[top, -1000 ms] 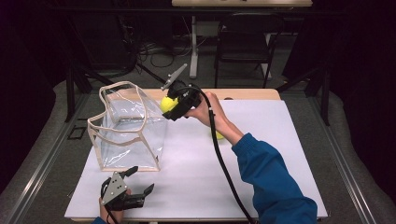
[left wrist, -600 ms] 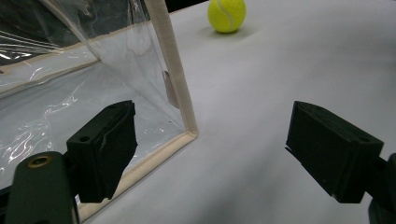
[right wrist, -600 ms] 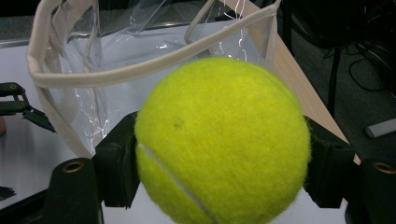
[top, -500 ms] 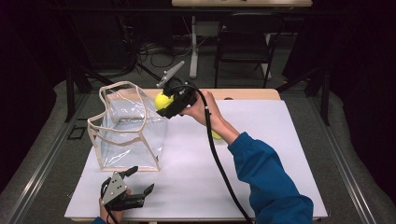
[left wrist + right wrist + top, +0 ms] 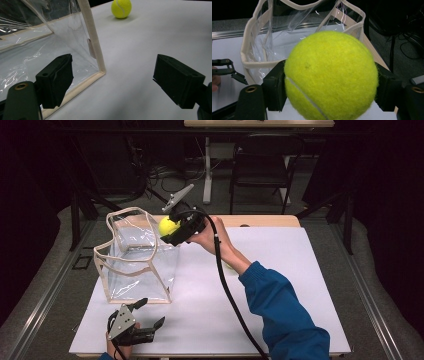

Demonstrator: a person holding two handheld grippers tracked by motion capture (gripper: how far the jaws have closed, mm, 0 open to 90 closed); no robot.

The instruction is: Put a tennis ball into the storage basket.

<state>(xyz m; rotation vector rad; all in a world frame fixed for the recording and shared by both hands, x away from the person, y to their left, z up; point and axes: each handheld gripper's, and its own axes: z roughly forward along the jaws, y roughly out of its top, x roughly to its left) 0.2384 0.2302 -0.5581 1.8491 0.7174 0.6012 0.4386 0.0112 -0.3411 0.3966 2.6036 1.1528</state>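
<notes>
A: Where is the ball in relation to the bag just now?

B: The right hand-held gripper (image 5: pixel 176 231) is clamped on a tennis ball (image 5: pixel 168 226), one jaw on each side of it, as the right gripper view shows plainly. It is held up off the worktop (image 5: pixel 280 320), at the far right corner of the clear bag (image 5: pixel 135 265). The bag's open mouth lies ahead of the jaws and lower, toward the worktop's left edge.

A: So the coming move is over the rim and down?

B: I'd judge so. The bag stands upright near the left edge, its long side running from front to back, and its beige rim (image 5: pixel 252 63) sits between ball and opening. The rim looks a bit slack, so a low approach could catch it and tip the bag.

A: And the other hand?

B: The left hand-held gripper (image 5: pixel 145 316) rests at the near left corner of the worktop, jaws apart and holding nothing, just beside the bag's near bottom corner (image 5: pixel 101 72). It is nearer to the bag's base, the right one to its mouth.

A: Anything else about?

B: A second tennis ball (image 5: pixel 121 8) lies on the worktop toward the middle; from above it is mostly hidden by the right forearm, so I can't place it exactly. It seems well clear of the path.
</notes>
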